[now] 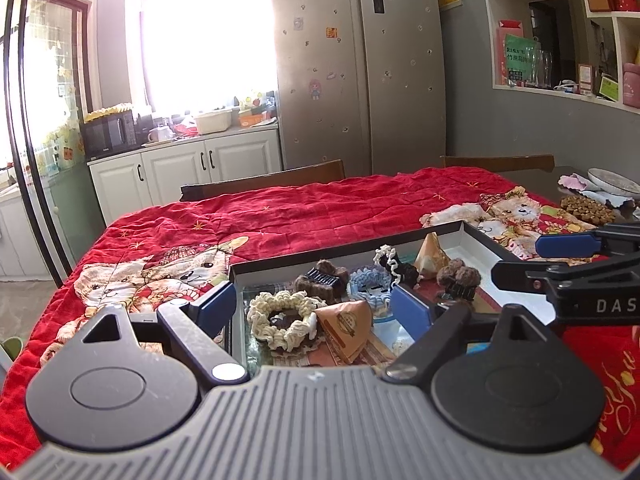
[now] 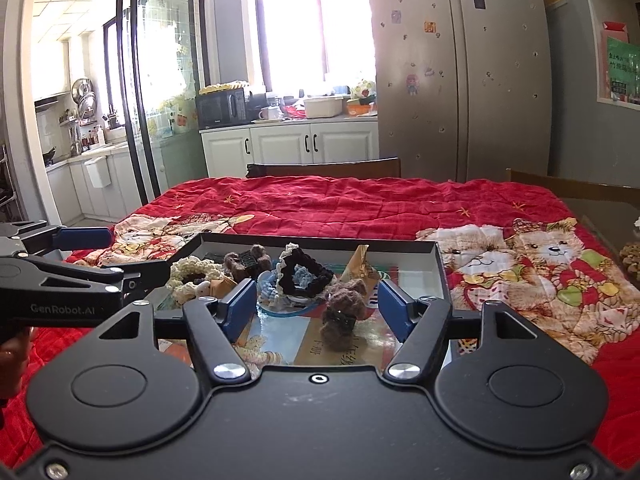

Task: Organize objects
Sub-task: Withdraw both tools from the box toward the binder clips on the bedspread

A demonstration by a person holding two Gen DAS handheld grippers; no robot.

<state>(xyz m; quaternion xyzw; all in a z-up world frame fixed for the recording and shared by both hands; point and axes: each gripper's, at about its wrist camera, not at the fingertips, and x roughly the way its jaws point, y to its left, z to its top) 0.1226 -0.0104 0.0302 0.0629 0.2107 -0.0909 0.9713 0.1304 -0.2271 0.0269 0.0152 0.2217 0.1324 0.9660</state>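
Kitchen and dining room in daylight, with a tall steel fridge (image 2: 460, 68), white cabinets (image 2: 288, 144) under a bright window, and a black microwave (image 2: 222, 106) on the counter. Nearer, a dining table is covered by a red quilt (image 2: 320, 200) printed with cartoon bears.

On the quilt sits a shallow open box (image 2: 438, 264) with dark walls and a pale inner lining. It holds a loose pile of small items. Seen from the left wrist: a cream crocheted scrunchie (image 1: 280, 318), a brown fuzzy hair claw (image 1: 320, 282), a pale blue knitted piece (image 1: 370, 286), a black scrunchie with cream trim (image 1: 394, 262), a tan triangular packet (image 1: 430, 254) and a second packet (image 1: 348, 328) lying near the cream scrunchie. Another brown fuzzy claw clip (image 2: 340, 312) lies nearest the right gripper.

The left gripper (image 1: 316, 310) hovers over the box's near left part, its blue pads spread wide and nothing between them. The right gripper (image 2: 316, 306) hovers over the near right part, likewise wide open and empty, with the fuzzy clip roughly between its fingers but not touched.

These items look light. The scrunchies are likely soft and will squash, so pinching across the ring's thick band should hold. The claw clips probably have a stiff plastic body under the fuzz; gripping across that body seems safest. The packets may be slippery and crumple.
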